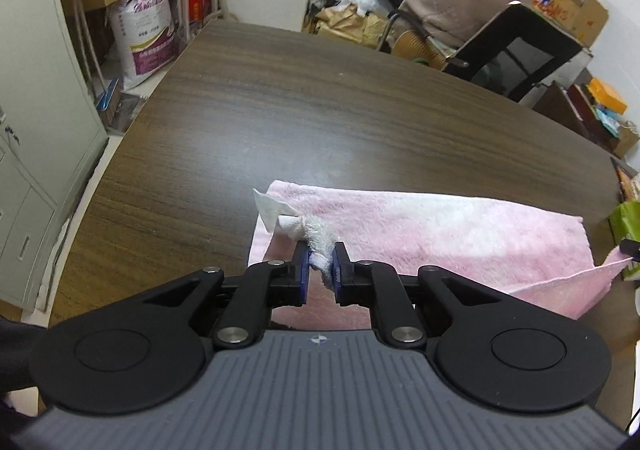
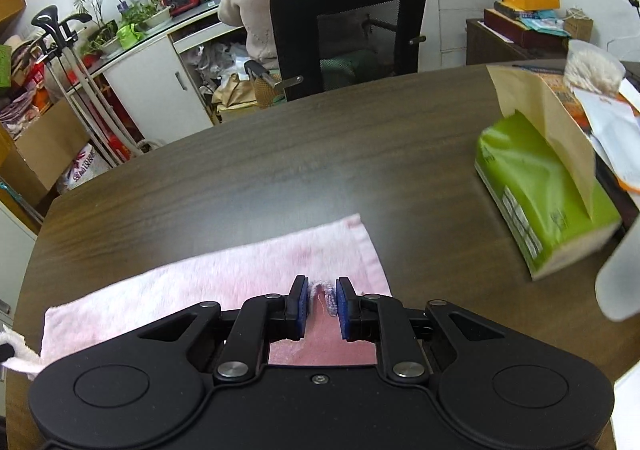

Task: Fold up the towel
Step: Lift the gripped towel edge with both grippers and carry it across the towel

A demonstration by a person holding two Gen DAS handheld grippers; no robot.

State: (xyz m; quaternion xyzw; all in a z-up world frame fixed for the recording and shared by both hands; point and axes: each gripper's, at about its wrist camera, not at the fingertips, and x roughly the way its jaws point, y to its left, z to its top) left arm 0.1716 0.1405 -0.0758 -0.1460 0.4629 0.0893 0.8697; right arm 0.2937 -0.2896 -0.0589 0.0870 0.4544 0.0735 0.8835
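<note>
Near the tabletop's (image 1: 320,109) front edge, left gripper (image 1: 321,264) pinches the pink towel's (image 1: 440,226) corner; right gripper (image 2: 322,300) seemingly clamps another bunched edge.

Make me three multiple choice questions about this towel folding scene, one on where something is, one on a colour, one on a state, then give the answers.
1. Where is the green tissue pack?
A. on the table, right of the towel
B. on the chair
C. under the towel

2. What colour is the towel?
A. blue
B. pink
C. grey

3. What is the left gripper doing?
A. open above the table
B. shut on the towel
C. holding a cup

Answers: 1 A, the pack lies on the wood right of the cloth. 2 B, the pile is pink. 3 B, cloth is bunched between its fingers.
</note>
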